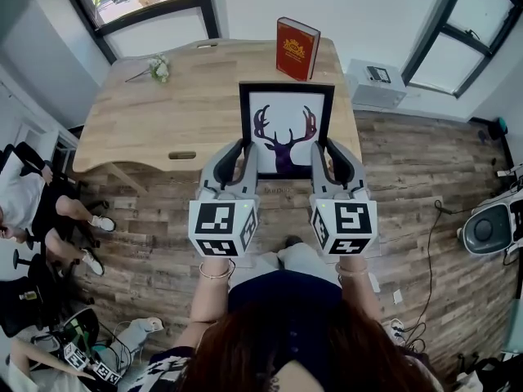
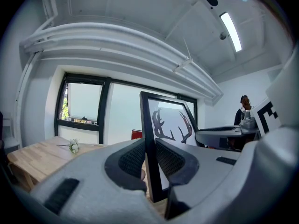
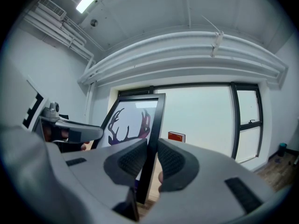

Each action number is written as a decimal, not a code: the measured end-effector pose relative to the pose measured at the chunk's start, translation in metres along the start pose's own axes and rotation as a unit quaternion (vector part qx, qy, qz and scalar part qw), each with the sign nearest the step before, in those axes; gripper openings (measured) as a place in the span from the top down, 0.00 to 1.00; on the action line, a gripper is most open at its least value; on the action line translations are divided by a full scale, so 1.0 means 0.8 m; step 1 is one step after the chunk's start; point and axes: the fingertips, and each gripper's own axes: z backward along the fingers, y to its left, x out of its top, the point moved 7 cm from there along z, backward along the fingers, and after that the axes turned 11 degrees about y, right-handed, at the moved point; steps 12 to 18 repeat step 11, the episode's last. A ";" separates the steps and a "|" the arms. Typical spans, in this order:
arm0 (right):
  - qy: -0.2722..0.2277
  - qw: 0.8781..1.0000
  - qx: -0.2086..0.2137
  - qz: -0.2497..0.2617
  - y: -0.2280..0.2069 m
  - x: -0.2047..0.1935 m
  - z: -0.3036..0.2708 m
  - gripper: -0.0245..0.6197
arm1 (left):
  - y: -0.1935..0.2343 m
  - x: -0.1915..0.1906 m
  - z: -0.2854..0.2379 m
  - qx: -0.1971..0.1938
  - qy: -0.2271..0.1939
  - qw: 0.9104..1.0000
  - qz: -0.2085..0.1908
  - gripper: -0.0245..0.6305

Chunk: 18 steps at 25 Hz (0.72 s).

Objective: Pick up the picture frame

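Note:
The picture frame (image 1: 286, 129) is black with a dark deer-antler print on white, and I hold it upright over the near edge of the wooden table (image 1: 155, 121). My left gripper (image 1: 243, 157) is shut on its left bar and my right gripper (image 1: 327, 157) on its right bar. In the left gripper view the black bar (image 2: 150, 139) stands pinched between the two ribbed pads, gripper (image 2: 150, 161). The right gripper view shows the other bar (image 3: 154, 129) clamped the same way, gripper (image 3: 148, 161). The frame's bottom edge is hidden behind the grippers.
A red book (image 1: 297, 49) stands upright at the table's far edge. A small white flower sprig (image 1: 158, 69) lies at its far left. A white box (image 1: 374, 82) sits right of the table. People sit at the left (image 1: 41, 207). Cables and a round device (image 1: 489, 229) lie on the floor at right.

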 end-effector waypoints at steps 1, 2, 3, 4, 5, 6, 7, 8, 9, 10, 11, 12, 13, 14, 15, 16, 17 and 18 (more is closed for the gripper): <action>-0.001 1.000 0.001 0.000 -0.001 0.000 0.000 0.85 | 0.000 0.001 -0.001 0.001 0.000 1.000 0.000 0.84; -0.001 1.000 0.001 0.001 -0.003 0.001 -0.001 0.85 | -0.001 0.002 -0.003 0.002 0.000 1.000 0.000 0.84; -0.002 1.000 0.002 0.001 -0.005 0.002 -0.002 0.85 | -0.002 0.004 -0.004 0.003 0.000 1.000 -0.001 0.84; -0.002 1.000 0.003 0.001 -0.007 0.004 -0.003 0.85 | -0.003 0.006 -0.006 0.004 0.000 1.000 -0.001 0.84; -0.003 1.000 0.003 0.002 -0.010 0.006 -0.005 0.85 | -0.004 0.008 -0.009 0.006 -0.001 1.000 -0.001 0.84; -0.003 1.000 0.003 0.002 -0.013 0.007 -0.006 0.85 | -0.005 0.010 -0.012 0.007 -0.002 1.000 0.000 0.84; -0.003 1.000 0.003 0.003 -0.017 0.009 -0.007 0.85 | -0.007 0.012 -0.015 0.007 -0.002 1.000 0.000 0.84; -0.003 1.000 0.002 0.003 -0.021 0.010 -0.007 0.85 | -0.010 0.013 -0.018 0.007 -0.003 1.000 0.001 0.84; -0.003 1.000 0.002 0.004 -0.026 0.011 -0.008 0.85 | -0.013 0.015 -0.022 0.006 -0.004 1.000 0.001 0.84; -0.004 1.000 0.001 0.005 -0.030 0.012 -0.008 0.85 | -0.015 0.017 -0.025 0.006 -0.005 1.000 0.002 0.84; -0.004 1.000 0.000 0.005 -0.034 0.013 -0.009 0.85 | -0.018 0.018 -0.029 0.006 -0.006 1.000 0.002 0.84; -0.004 1.000 0.000 0.005 -0.034 0.013 -0.009 0.85 | -0.018 0.018 -0.029 0.006 -0.006 1.000 0.002 0.84; -0.004 1.000 0.000 0.005 -0.034 0.013 -0.009 0.85 | -0.018 0.018 -0.029 0.006 -0.006 1.000 0.002 0.84; -0.004 1.000 0.000 0.005 -0.034 0.013 -0.009 0.85 | -0.018 0.018 -0.029 0.006 -0.006 1.000 0.002 0.84; -0.004 1.000 0.000 0.005 -0.034 0.013 -0.009 0.85 | -0.018 0.018 -0.029 0.006 -0.006 1.000 0.002 0.84; -0.004 1.000 0.000 0.005 -0.034 0.013 -0.009 0.85 | -0.018 0.018 -0.029 0.006 -0.006 1.000 0.002 0.84; -0.004 1.000 0.000 0.005 -0.034 0.013 -0.009 0.85 | -0.018 0.018 -0.029 0.006 -0.006 1.000 0.002 0.84; -0.004 1.000 0.000 0.005 -0.034 0.013 -0.009 0.85 | -0.018 0.018 -0.029 0.006 -0.006 1.000 0.002 0.84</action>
